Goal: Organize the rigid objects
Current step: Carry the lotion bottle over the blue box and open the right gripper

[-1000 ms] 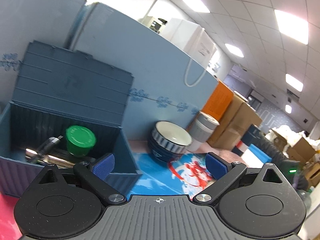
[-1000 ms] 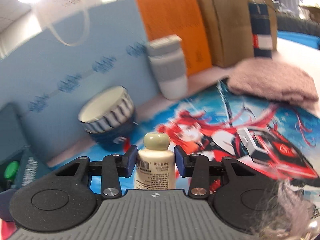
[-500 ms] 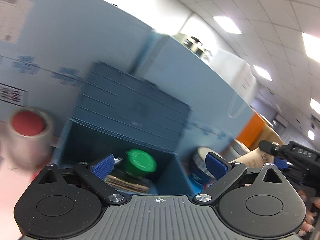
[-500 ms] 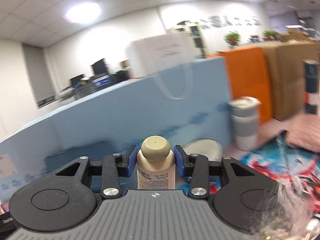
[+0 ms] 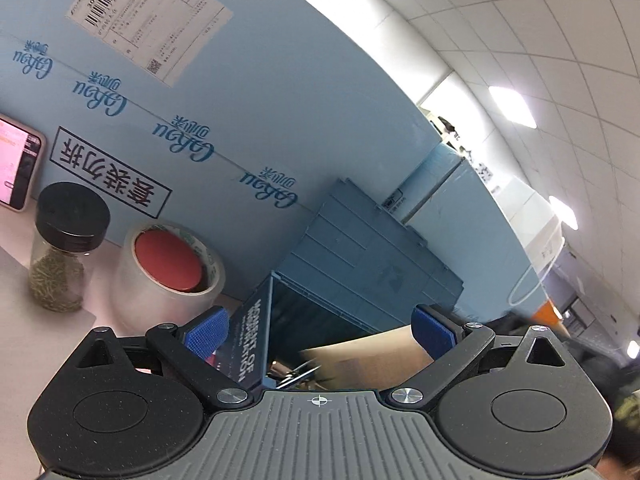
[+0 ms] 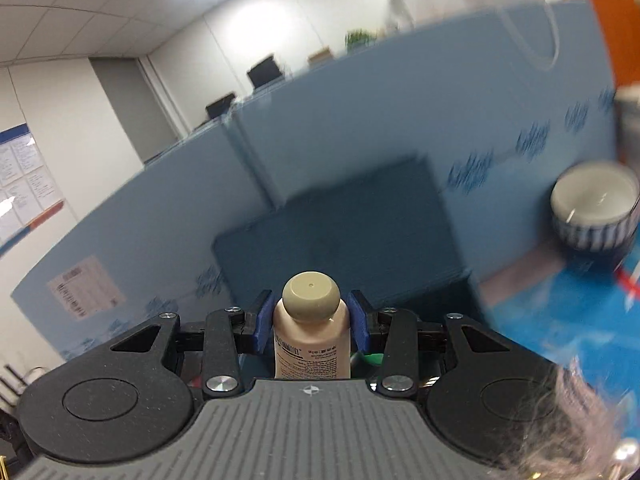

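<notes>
Between the right gripper [image 6: 311, 322] pads, a clamped beige bottle [image 6: 311, 336]; left gripper [image 5: 320, 330] wide, empty.

- Phone [image 5: 16, 168], screen lit pink, leans on my blue foam board [image 5: 240, 92] at nine o'clock.
- Shipping label [image 5: 148, 20] on that board, eleven o'clock.
- Ceiling lights [image 5: 512, 106] at two o'clock.

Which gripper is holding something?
The right gripper: its blue pads squeeze a small beige bottle. The left gripper is wide open, holding nothing.
</notes>
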A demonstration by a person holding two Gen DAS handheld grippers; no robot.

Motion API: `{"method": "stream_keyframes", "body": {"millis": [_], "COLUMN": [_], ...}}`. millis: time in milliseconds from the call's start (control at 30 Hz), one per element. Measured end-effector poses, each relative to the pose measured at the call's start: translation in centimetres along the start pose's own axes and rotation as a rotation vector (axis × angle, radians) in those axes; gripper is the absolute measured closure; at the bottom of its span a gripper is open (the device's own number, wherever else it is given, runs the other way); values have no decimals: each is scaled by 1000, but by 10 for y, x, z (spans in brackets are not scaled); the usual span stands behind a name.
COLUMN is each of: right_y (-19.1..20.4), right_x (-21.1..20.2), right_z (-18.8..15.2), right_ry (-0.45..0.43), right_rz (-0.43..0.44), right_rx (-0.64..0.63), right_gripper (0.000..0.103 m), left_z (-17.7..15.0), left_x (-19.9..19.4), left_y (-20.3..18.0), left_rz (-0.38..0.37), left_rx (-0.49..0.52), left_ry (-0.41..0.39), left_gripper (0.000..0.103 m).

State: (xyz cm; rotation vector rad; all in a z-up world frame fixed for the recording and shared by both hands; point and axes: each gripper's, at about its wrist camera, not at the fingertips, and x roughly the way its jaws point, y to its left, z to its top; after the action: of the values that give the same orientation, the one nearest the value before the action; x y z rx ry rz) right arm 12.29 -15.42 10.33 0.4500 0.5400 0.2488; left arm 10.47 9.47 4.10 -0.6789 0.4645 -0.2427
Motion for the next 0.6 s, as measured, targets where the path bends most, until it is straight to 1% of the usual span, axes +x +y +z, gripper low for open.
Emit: {"method": "stream_keyframes", "body": {"millis": [67, 133, 200, 233, 300, 333, 367, 400, 500, 533, 600], "right_y": [-7, -11, -11, -13, -16, -18, -19, -23, -30, -31, -34], "right_x": [12, 21, 24, 23, 17, 15, 11, 4, -14, -22, -42], "right_z": [-8, -15, -19, -21, -25, -26, -26, -28, -27, -26, -25], "right_ry": [75, 118, 123, 111, 102, 86, 67, 50, -12, -28, -74], "right_rz": [46, 52, 17, 18, 2, -14, -22, -32, -13, -9, -6], "right_rx": [65, 88, 76, 82, 94, 94, 90, 88, 84, 78, 55], "right_gripper": [65, 65, 65, 65, 62, 51, 33, 27, 20, 15, 13], "left_z": [-1, -1, -1, -2, -2, -2, -2, -2, -4, -4, -6], "left_x": [3, 3, 3, 3, 4, 4, 5, 6, 8, 8, 9], "left_y": [-1, -2, -4, -5, -7, -8, -10, -11, -17, -19, -23], "left_rz": [-9, -13, -18, -19, -18, -16, -11, -5, 9, 8, -4], "left_rx": [10, 20, 28, 32, 42, 48, 54, 62, 90, 98, 119], "left_ry": [8, 14, 17, 18, 20, 20, 22, 26, 35, 35, 33], "left_gripper": [4, 4, 4, 4, 4, 4, 4, 4, 4, 4, 4]}}
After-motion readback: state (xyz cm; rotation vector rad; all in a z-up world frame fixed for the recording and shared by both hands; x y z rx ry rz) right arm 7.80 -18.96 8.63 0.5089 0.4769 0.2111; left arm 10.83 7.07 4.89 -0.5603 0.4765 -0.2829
